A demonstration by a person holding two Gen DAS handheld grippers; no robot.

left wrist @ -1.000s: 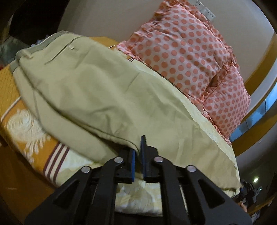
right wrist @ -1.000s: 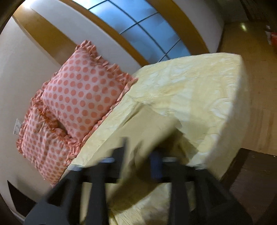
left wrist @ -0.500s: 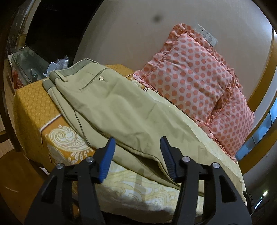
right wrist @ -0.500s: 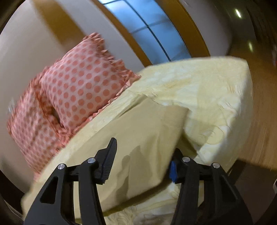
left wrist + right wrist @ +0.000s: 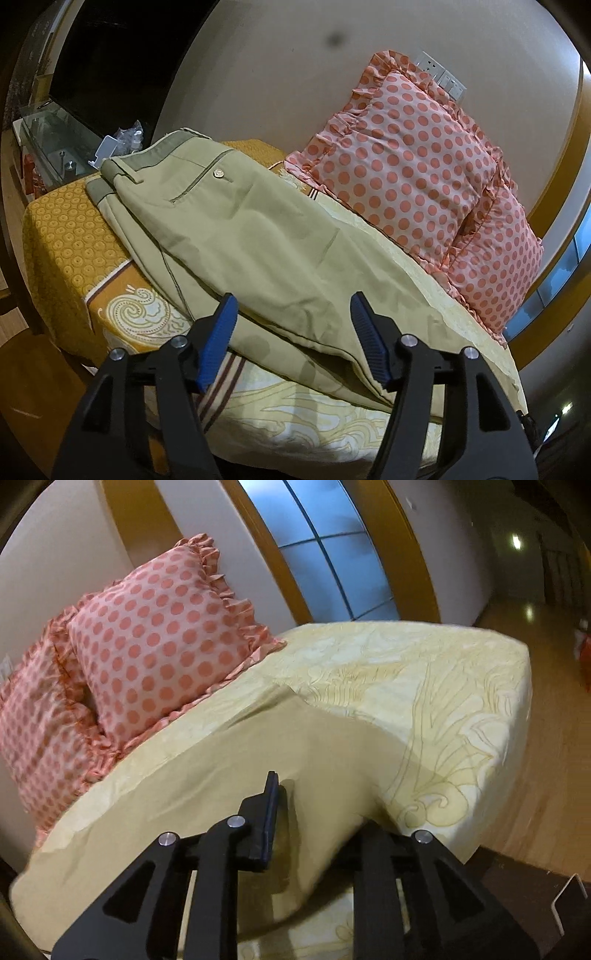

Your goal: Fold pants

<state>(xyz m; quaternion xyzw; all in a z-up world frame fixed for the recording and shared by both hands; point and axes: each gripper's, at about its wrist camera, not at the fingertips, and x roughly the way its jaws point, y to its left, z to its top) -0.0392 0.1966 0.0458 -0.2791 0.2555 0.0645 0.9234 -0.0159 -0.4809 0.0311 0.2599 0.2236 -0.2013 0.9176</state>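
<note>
Khaki pants (image 5: 236, 236) lie lengthwise on the bed, folded leg on leg, waistband at the far left with a button pocket facing up. My left gripper (image 5: 291, 317) is open and empty, hovering just above the near edge of the legs. In the right wrist view the leg ends (image 5: 295, 753) drape over the bed's front edge. My right gripper (image 5: 317, 812) is open, and cloth lies between its fingers and covers the right fingertip.
Two pink polka-dot pillows (image 5: 410, 173) lean against the wall behind the pants. The bed has an orange and cream cover (image 5: 74, 236). A glass side table (image 5: 51, 144) with small items stands at the far left. Wooden floor (image 5: 554, 738) lies to the right.
My left gripper has let go of the pants edge, opened wide and backed off. My right gripper has also opened, and the leg ends now lie on the bed.
</note>
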